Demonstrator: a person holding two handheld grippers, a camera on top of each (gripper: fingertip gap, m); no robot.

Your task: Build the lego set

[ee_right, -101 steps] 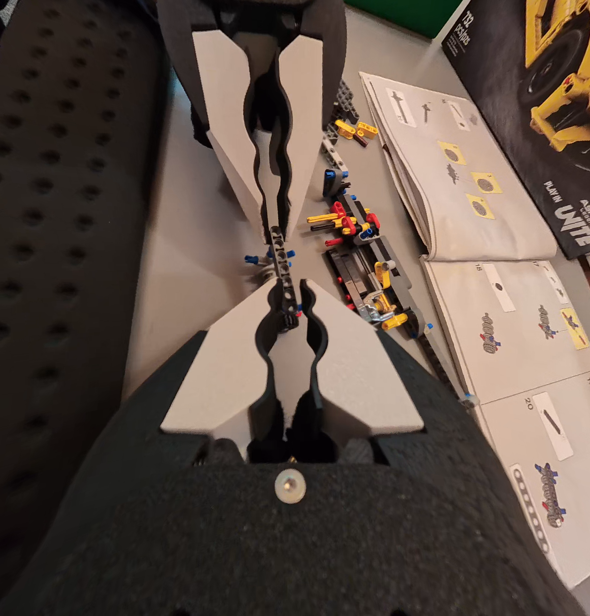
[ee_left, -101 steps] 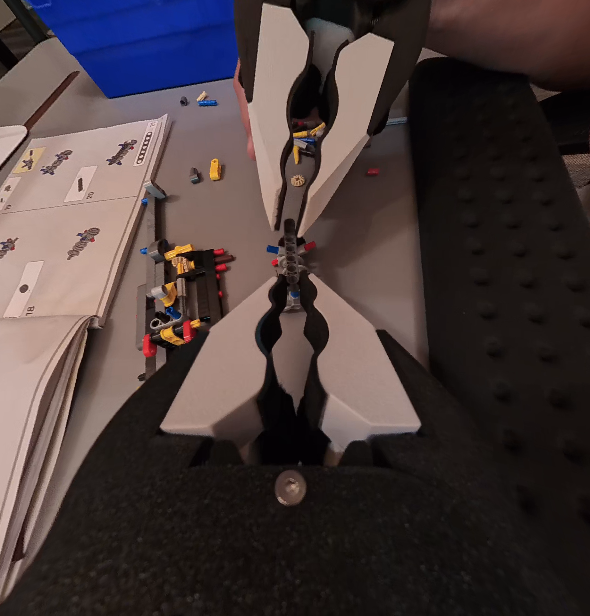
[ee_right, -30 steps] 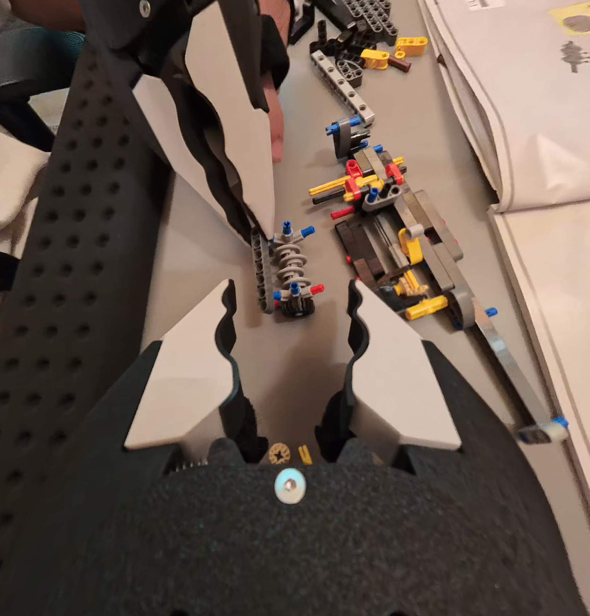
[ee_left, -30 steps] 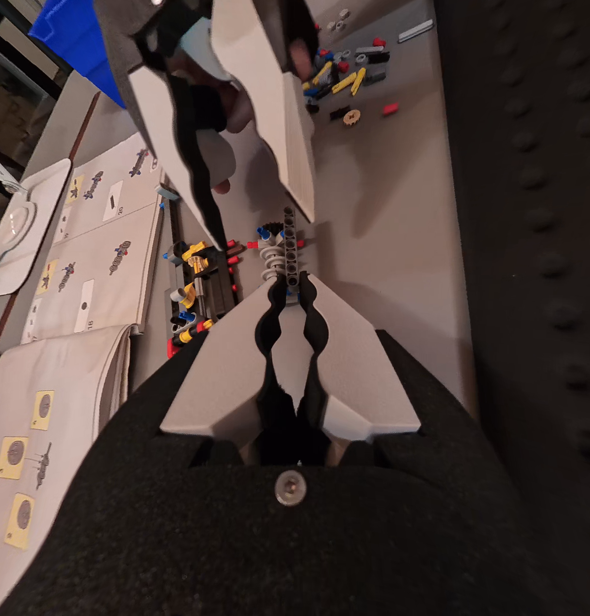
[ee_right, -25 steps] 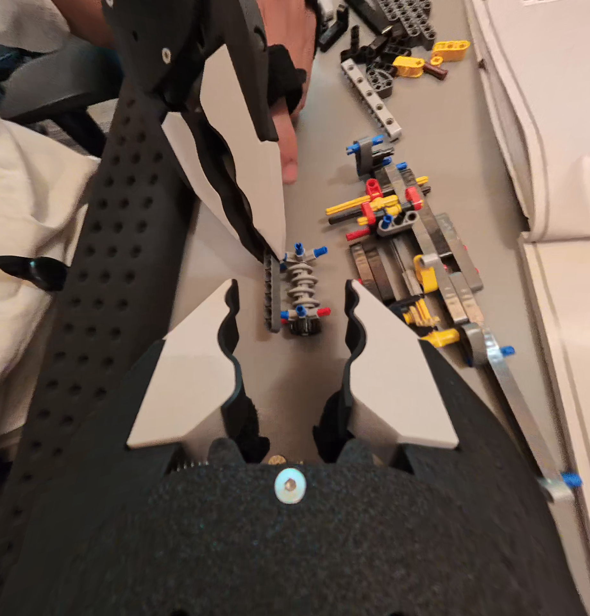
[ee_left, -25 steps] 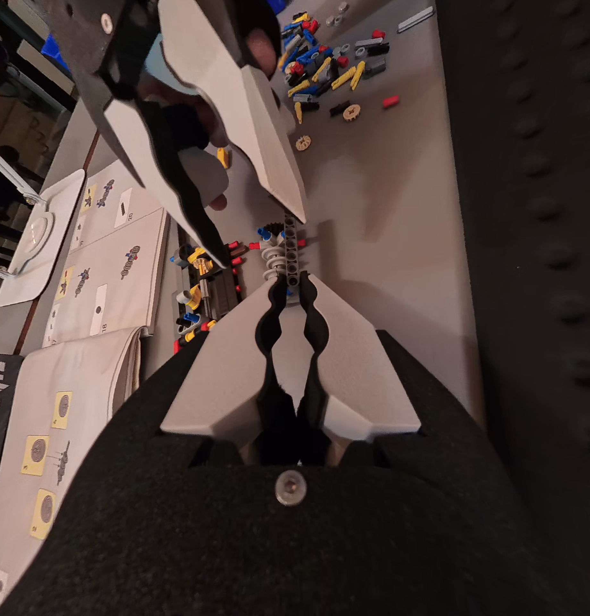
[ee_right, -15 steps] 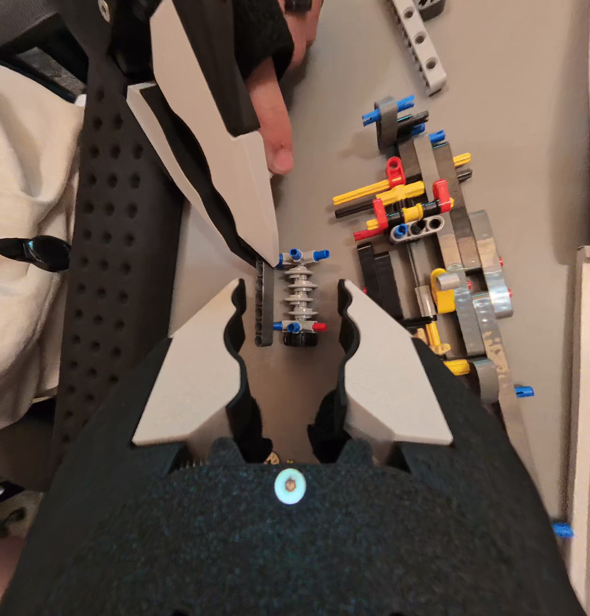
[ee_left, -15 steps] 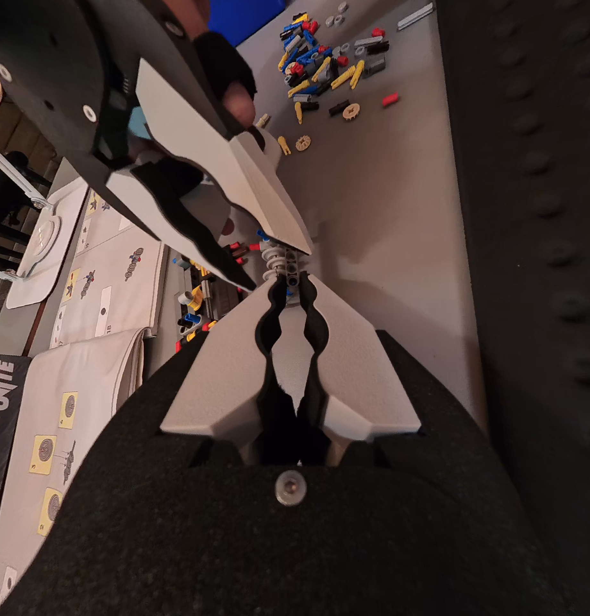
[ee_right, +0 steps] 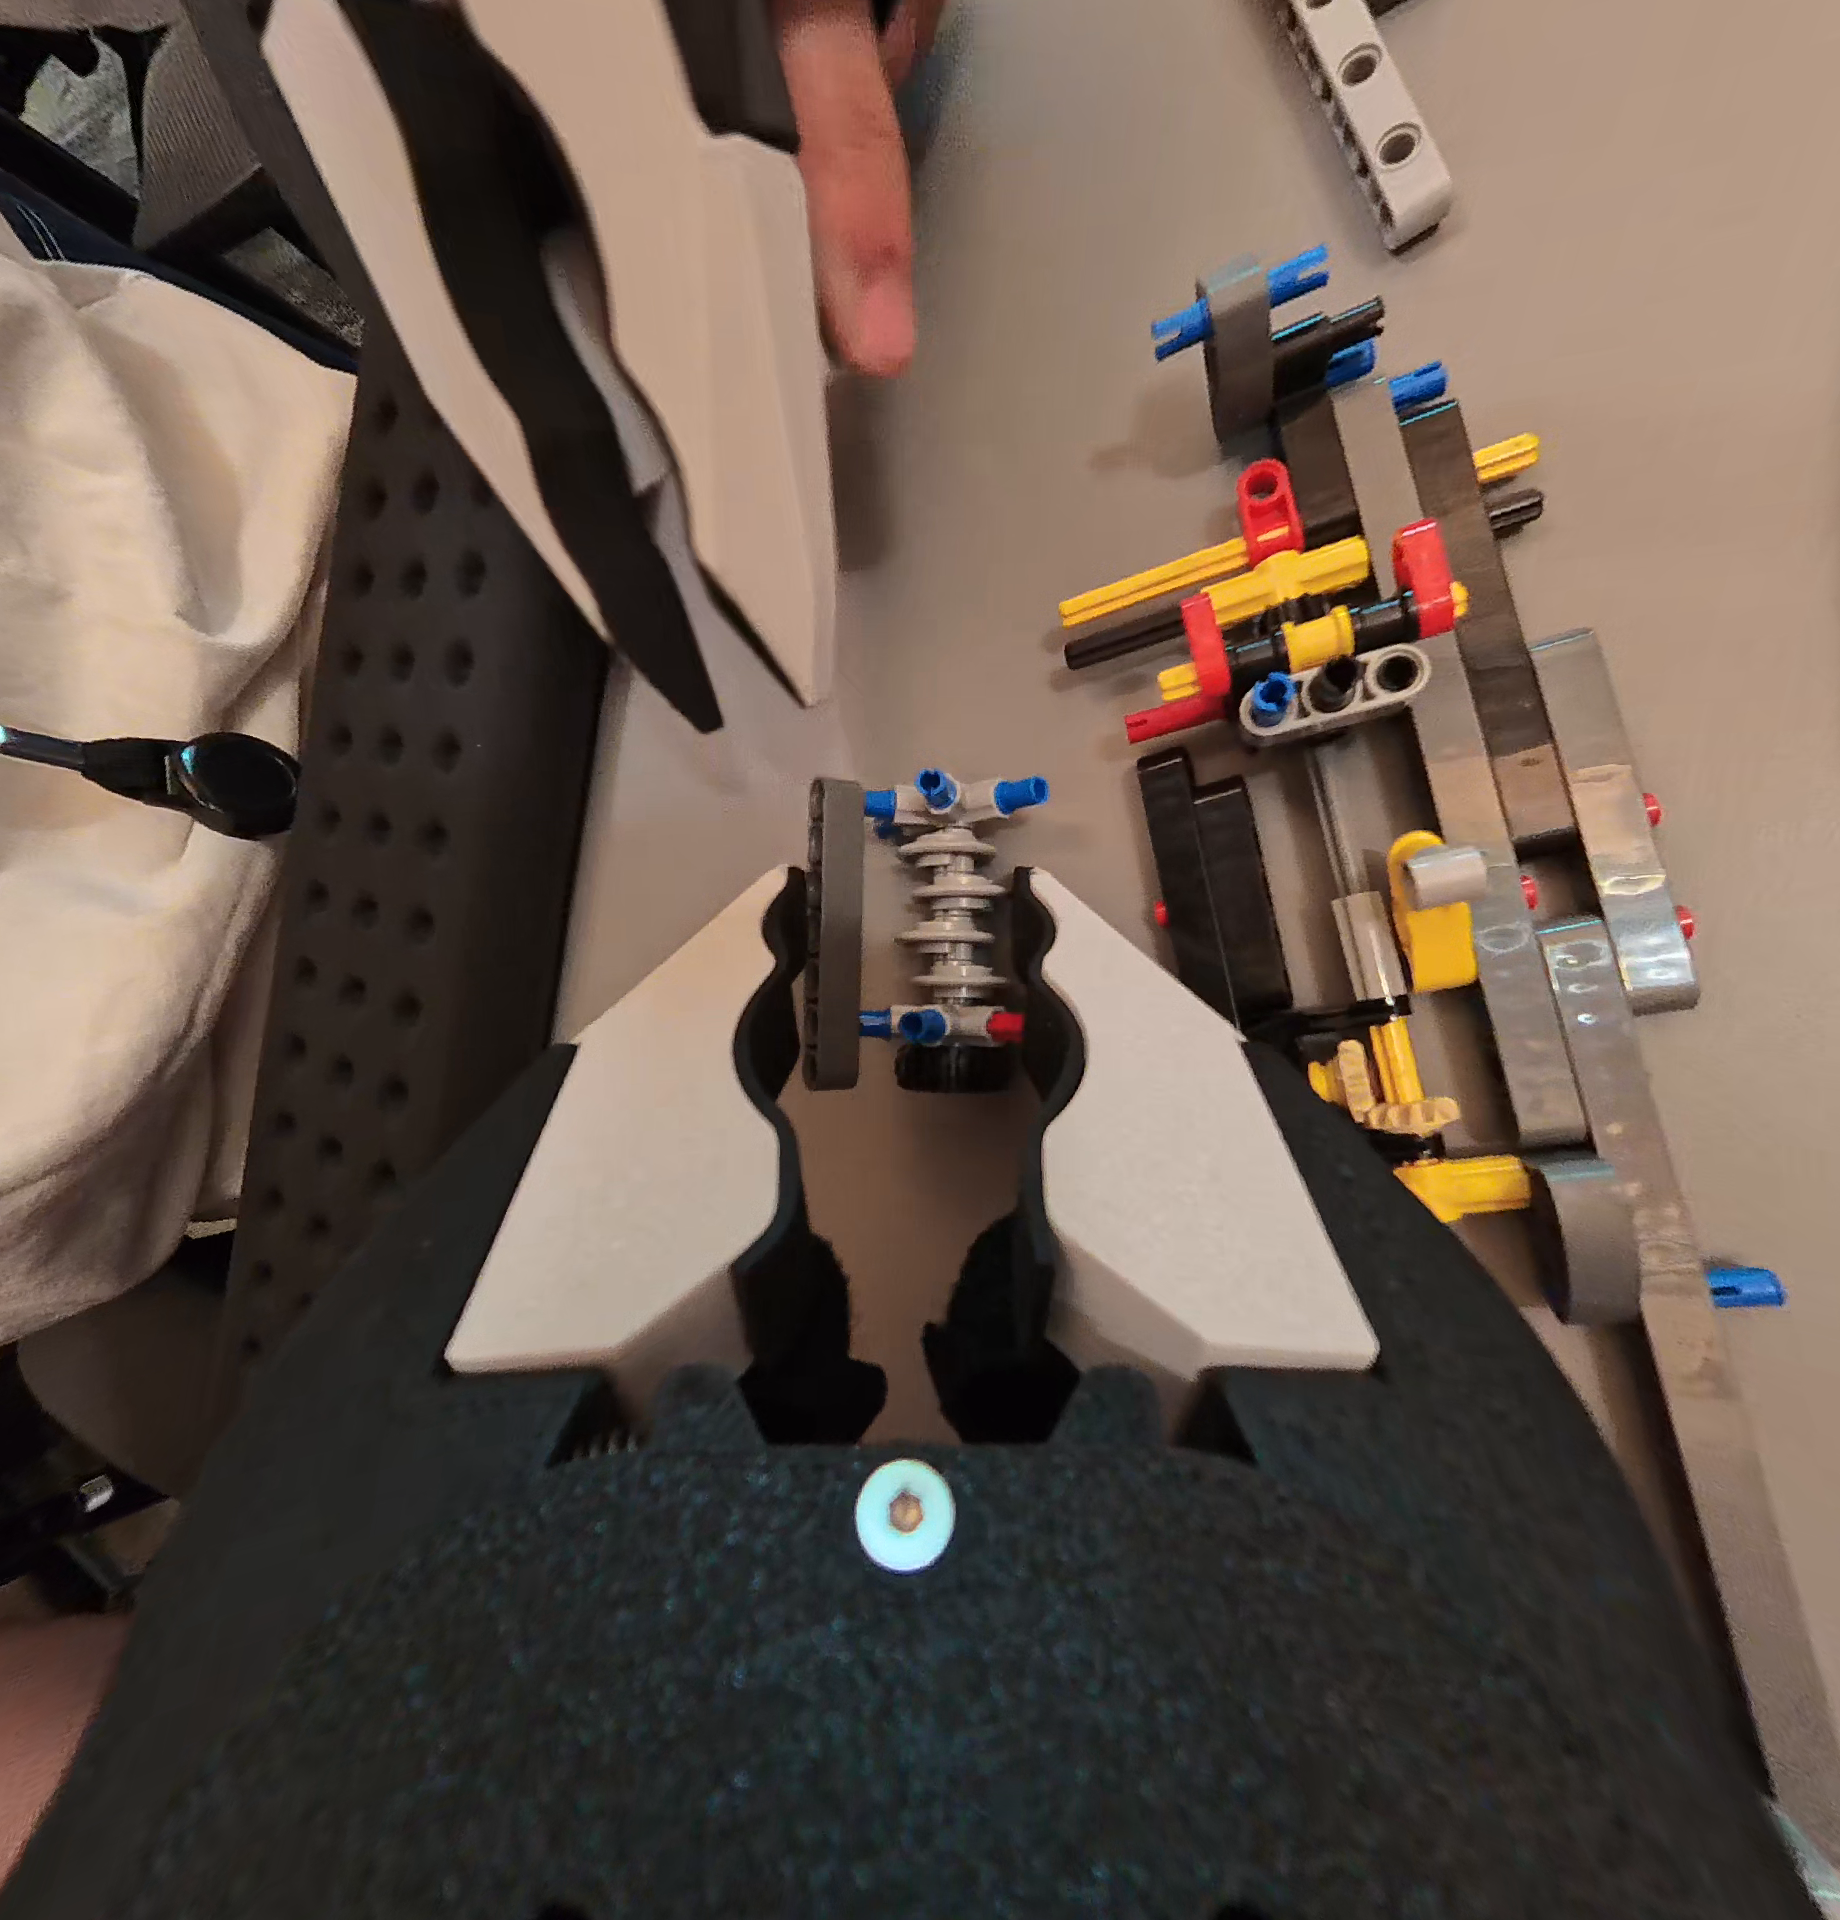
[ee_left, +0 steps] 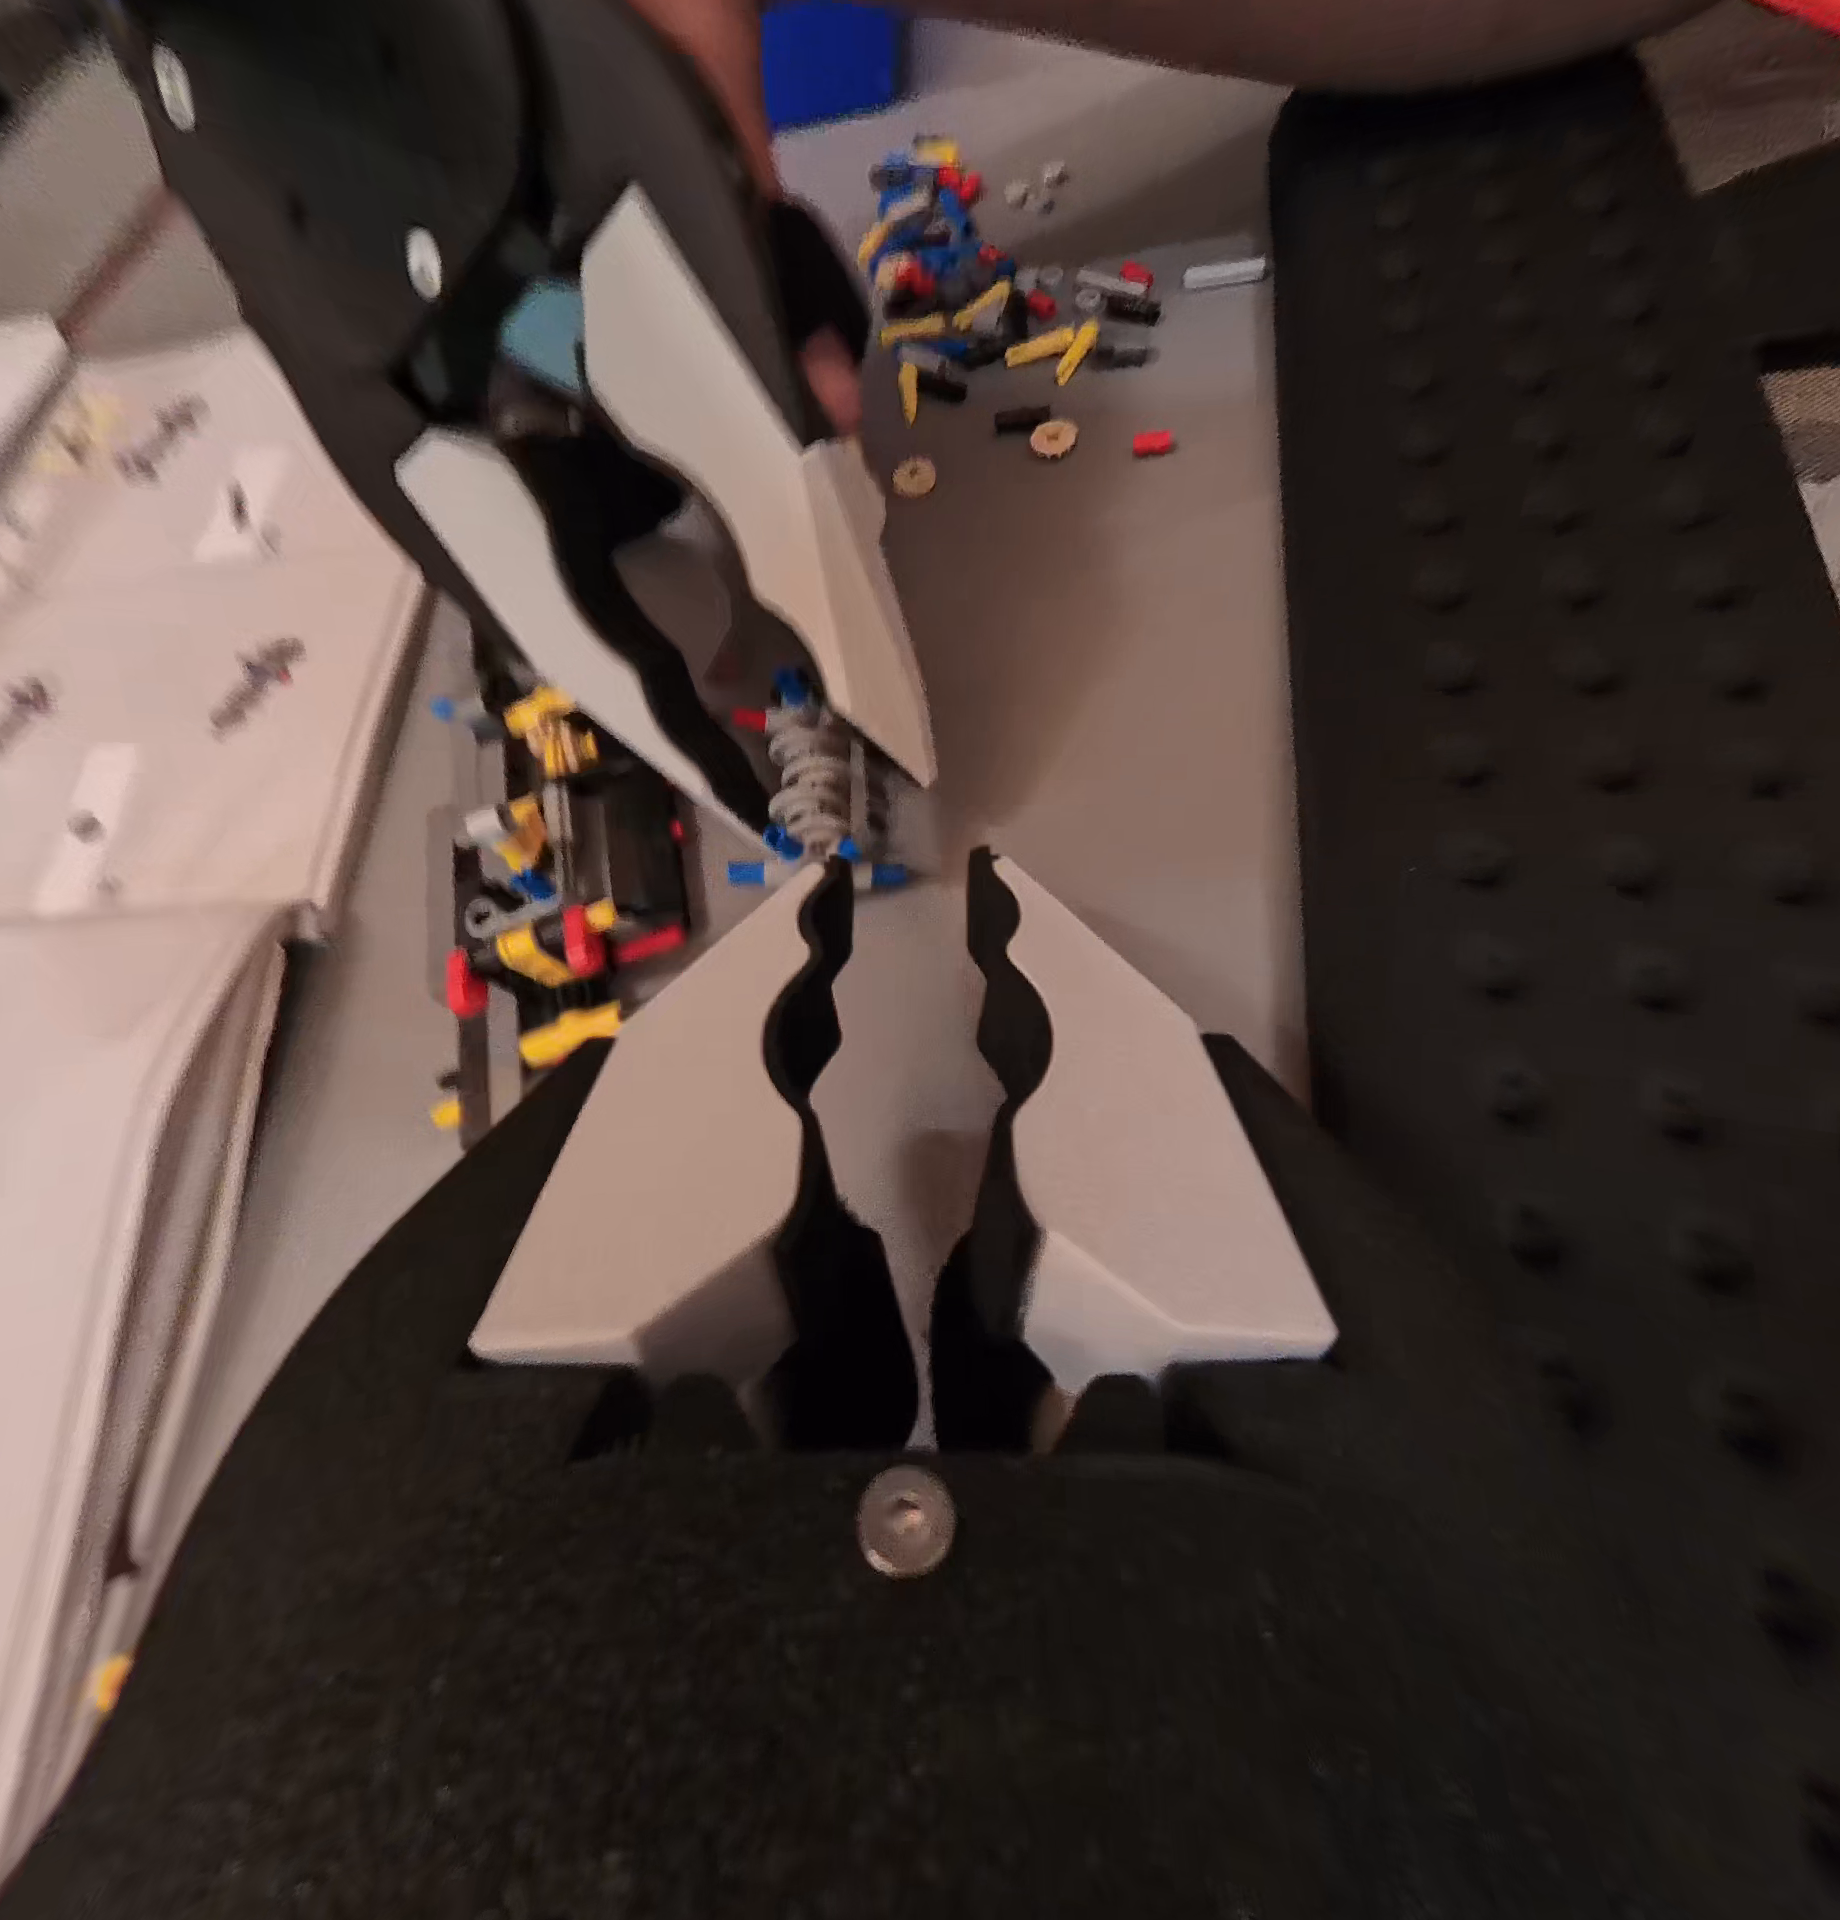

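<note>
A small assembly [ee_right: 952,935] lies on the grey table: a dark grey beam [ee_right: 833,935] pinned to an axle of grey discs with blue pins and a black gear. My right gripper [ee_right: 905,878] is shut on it, one finger on the beam and the other on the discs. The left wrist view shows the right gripper [ee_left: 843,805] coming in from the upper left over the assembly [ee_left: 812,769]. My left gripper [ee_left: 900,868] is open and empty, just short of the assembly. It also shows in the right wrist view [ee_right: 762,709], apart from the beam.
The larger chassis build [ee_right: 1518,966] lies right of the assembly, also seen in the left wrist view [ee_left: 583,894]. An open instruction booklet [ee_left: 168,727] lies beyond it. A pile of loose parts [ee_left: 978,301] lies farther off. A black perforated mat [ee_left: 1570,831] borders the table. The tips of both grippers are at nearly the same place.
My left gripper has let go of the dark beam, opened and drawn back. My right gripper has come down over the assembly and closed around it.
</note>
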